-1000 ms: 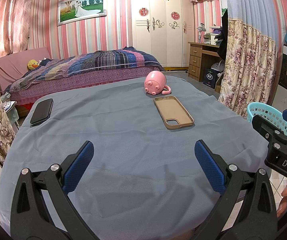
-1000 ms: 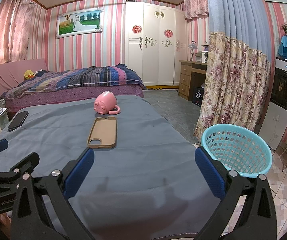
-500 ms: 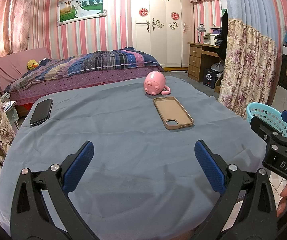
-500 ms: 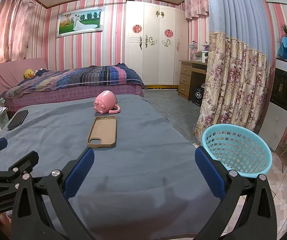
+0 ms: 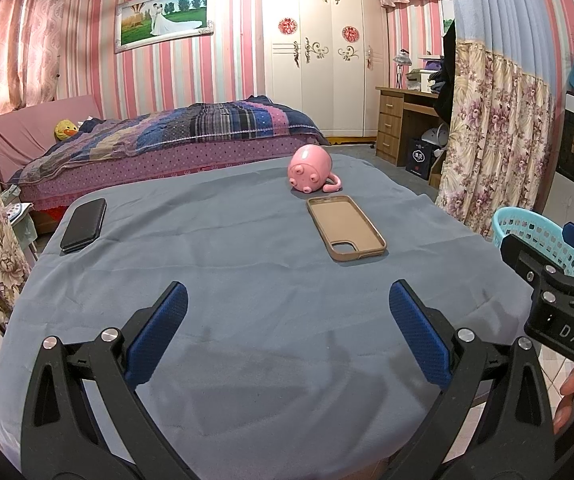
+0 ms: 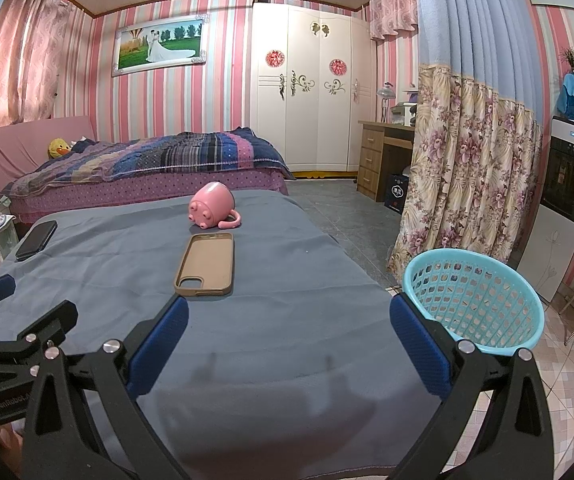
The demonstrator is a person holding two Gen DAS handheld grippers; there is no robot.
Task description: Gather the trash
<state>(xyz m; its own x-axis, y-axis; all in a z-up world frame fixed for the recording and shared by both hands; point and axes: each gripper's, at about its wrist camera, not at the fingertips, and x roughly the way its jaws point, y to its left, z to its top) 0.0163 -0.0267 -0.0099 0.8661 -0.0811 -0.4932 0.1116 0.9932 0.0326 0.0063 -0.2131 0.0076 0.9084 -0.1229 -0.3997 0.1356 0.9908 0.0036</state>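
Observation:
A turquoise mesh basket [image 6: 475,304] stands on the tiled floor just right of the table; its rim also shows in the left wrist view [image 5: 535,232]. On the grey-blue tablecloth [image 5: 223,264] lie a tan phone case [image 5: 345,227] [image 6: 206,264], a pink pig-shaped mug [image 5: 311,169] [image 6: 212,205] on its side, and a black phone [image 5: 84,225] [image 6: 36,239]. My left gripper [image 5: 287,320] hovers open over the near part of the cloth, holding nothing. My right gripper [image 6: 287,320] is open and empty near the table's right edge. No trash item is distinguishable.
A bed [image 6: 147,168] with a striped blanket sits behind the table. A floral curtain [image 6: 459,168] hangs to the right, with a wooden desk [image 6: 383,152] and white wardrobe [image 6: 307,92] behind. The other gripper appears at each view's edge, with part of a hand.
Almost nothing differs. The right gripper's body at the right edge of the left view has drifted slightly leftward; both grippers stay open.

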